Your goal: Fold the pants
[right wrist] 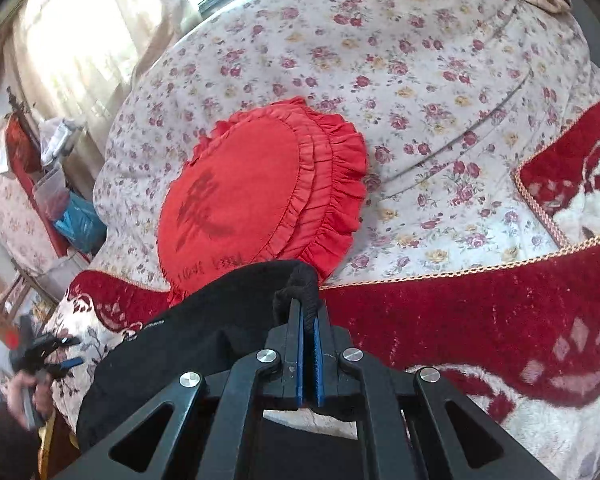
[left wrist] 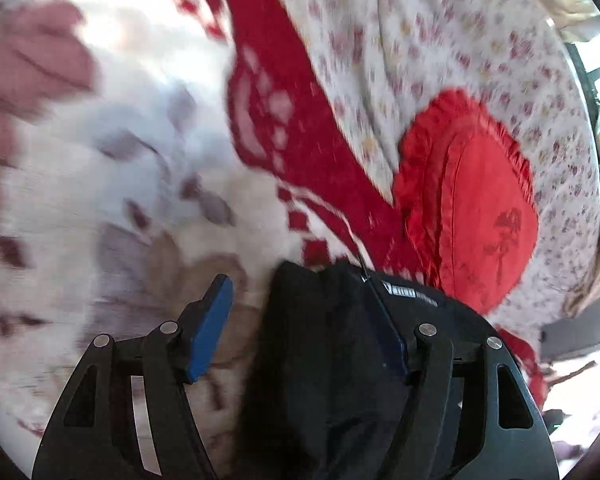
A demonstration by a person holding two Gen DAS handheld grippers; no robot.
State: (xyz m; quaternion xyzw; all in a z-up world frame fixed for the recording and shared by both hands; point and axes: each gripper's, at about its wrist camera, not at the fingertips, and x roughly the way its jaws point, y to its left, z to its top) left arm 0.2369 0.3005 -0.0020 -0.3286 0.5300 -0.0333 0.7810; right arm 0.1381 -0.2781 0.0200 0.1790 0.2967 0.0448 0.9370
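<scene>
Right gripper (right wrist: 309, 332) is clamped on a thick hem or drawstring bunch of the black pants (right wrist: 204, 340), its blue pads pressed together with the cloth pinched and sticking out past the tips. Left gripper (left wrist: 300, 320) stands wide apart; the pants lie between its fingers and drape against the right-hand one, but the left pad (left wrist: 210, 328) is clear of the cloth, so nothing is gripped there. The pants sit bunched at the near edge of the bed, on the red and white blanket (right wrist: 480, 320). As I judge it, the main risk is a one-sided lift: with only the right gripper gripping, the loose end may sag and crumple rather than lay flat. The pinch is on a small bunch, which could slip out under a pull. Closing the left gripper low might also catch the blanket along with the pants. Farther on, the red ruffled cushion (right wrist: 260, 188) rests on the floral bedsheet (right wrist: 420, 60) just beyond the pants; a fold swept forward could land on it or drag it.
</scene>
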